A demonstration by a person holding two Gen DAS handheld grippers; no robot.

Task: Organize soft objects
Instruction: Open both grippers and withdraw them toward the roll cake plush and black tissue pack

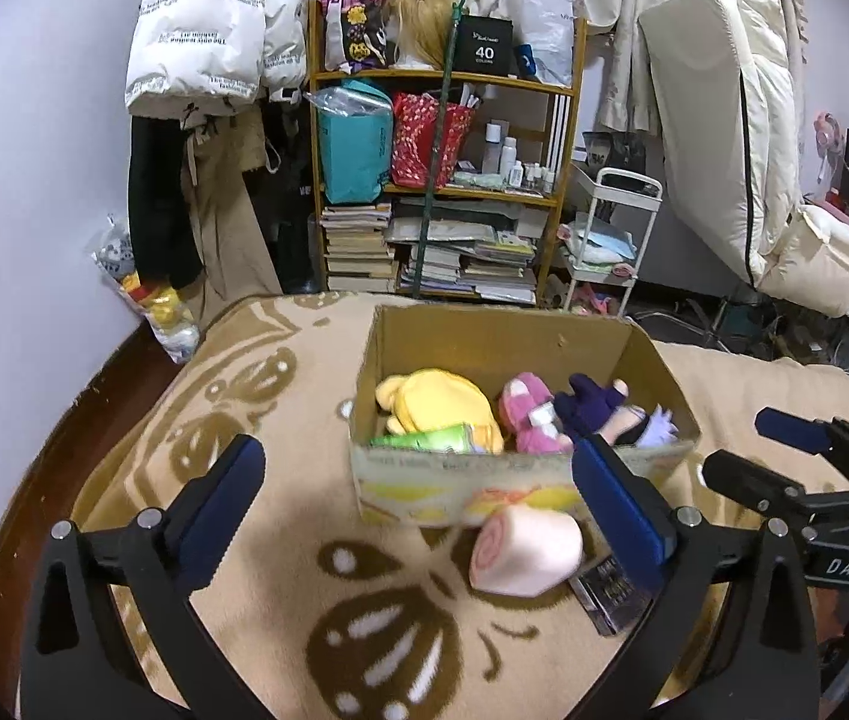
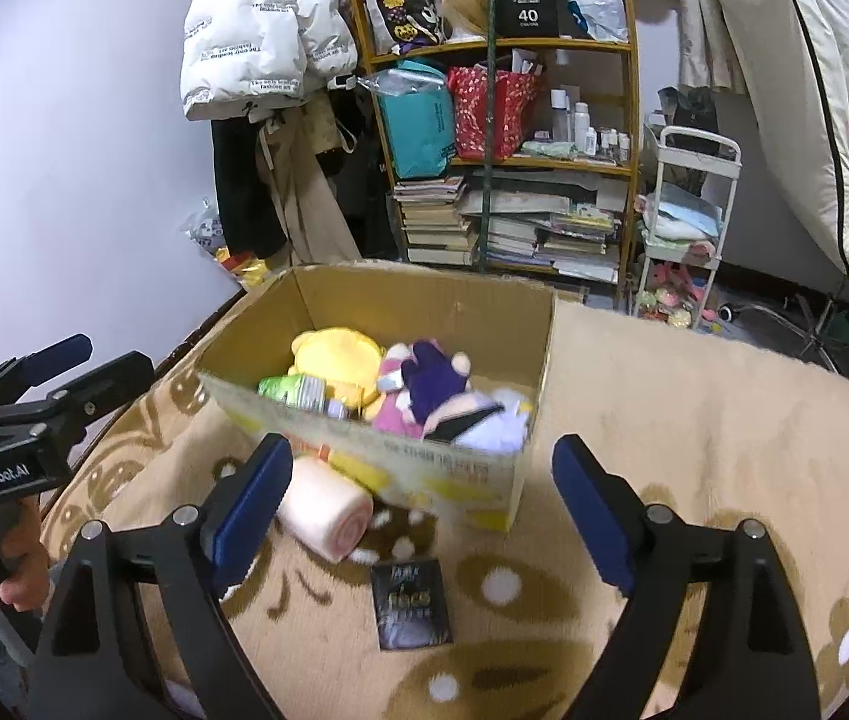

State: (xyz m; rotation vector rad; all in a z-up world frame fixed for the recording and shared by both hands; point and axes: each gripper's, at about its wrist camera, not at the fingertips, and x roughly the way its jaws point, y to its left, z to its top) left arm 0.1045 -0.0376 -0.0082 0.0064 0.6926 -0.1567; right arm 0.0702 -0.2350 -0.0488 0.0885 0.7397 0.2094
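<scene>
An open cardboard box [image 1: 502, 348] [image 2: 424, 300] stands on the beige blanket. Inside it lie a yellow plush [image 1: 436, 399] [image 2: 337, 360], a pink plush [image 1: 523, 414], a purple plush [image 1: 589, 405] [image 2: 436, 381] and a green packet [image 1: 424, 438] [image 2: 289, 387]. A pink roll-shaped plush [image 1: 523, 549] [image 2: 325, 510] lies on the blanket in front of the box. My left gripper [image 1: 418, 516] is open and empty, with the roll near its right finger. My right gripper [image 2: 424, 510] is open and empty, with the roll beside its left finger.
A small dark card pack [image 2: 412, 603] [image 1: 610, 594] lies on the blanket [image 1: 280, 570] near the roll. A wooden shelf [image 1: 442, 180] with books and bags, hanging coats and a white trolley [image 1: 604, 240] stand behind the bed.
</scene>
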